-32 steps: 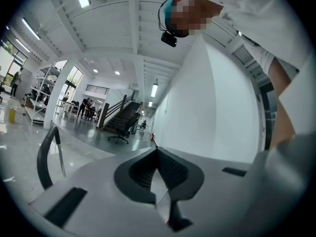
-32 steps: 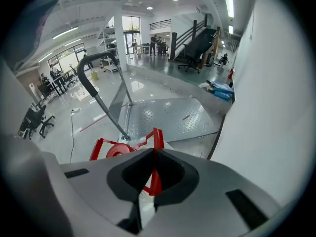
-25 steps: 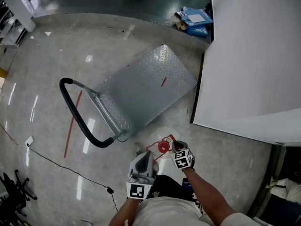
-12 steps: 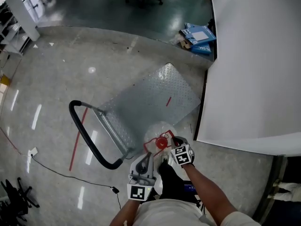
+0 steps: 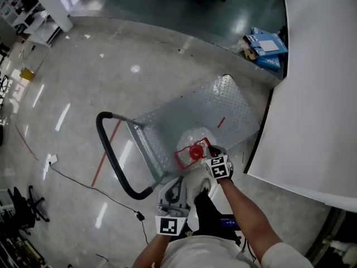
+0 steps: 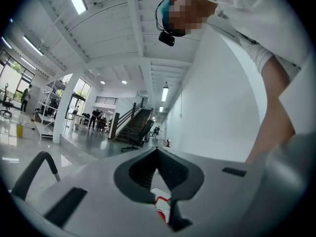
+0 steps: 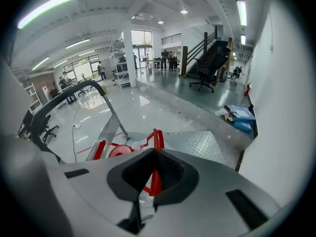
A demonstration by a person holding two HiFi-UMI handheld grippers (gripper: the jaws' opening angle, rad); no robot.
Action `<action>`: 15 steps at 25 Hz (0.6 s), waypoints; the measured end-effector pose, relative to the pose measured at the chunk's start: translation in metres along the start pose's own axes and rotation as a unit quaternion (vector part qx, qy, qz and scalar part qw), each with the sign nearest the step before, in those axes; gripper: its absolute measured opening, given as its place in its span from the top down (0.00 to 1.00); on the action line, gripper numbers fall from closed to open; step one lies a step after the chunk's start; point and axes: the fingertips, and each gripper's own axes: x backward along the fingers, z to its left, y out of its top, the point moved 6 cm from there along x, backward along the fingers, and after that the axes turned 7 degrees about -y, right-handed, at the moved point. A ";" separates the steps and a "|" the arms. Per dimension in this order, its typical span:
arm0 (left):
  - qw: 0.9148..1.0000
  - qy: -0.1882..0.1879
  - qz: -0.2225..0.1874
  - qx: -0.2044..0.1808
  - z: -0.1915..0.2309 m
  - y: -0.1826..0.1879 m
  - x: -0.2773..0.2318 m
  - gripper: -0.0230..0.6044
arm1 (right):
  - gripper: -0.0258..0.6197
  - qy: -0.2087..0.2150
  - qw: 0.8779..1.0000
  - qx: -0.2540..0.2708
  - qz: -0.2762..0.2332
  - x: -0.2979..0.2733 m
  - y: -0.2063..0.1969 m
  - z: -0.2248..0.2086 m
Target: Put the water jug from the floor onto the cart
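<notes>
- Red-capped water jug (image 5: 192, 148) at centre, over the cart's (image 5: 226, 102) near edge.
- The right gripper (image 5: 211, 151) grips it from five o'clock.
- The left gripper (image 5: 176, 186) at six o'clock.

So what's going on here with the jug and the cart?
A person has a gripper in each hand. The right gripper has its fingers shut on the red handle of the water jug, which is over the cart deck near its push-bar end; whether it rests there is unclear. The left gripper is shut and empty, held back by the body.
</notes>
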 end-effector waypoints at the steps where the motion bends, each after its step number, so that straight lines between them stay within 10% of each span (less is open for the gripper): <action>1: 1.000 0.004 0.002 0.000 0.001 -0.002 -0.005 0.96 | 0.93 0.002 1.000 -0.001 -0.003 -0.008 0.002 -0.005; 15: 1.000 0.018 0.025 0.006 -0.016 -0.035 -0.049 0.96 | 0.93 0.010 1.000 -0.018 -0.019 -0.068 -0.005 -0.083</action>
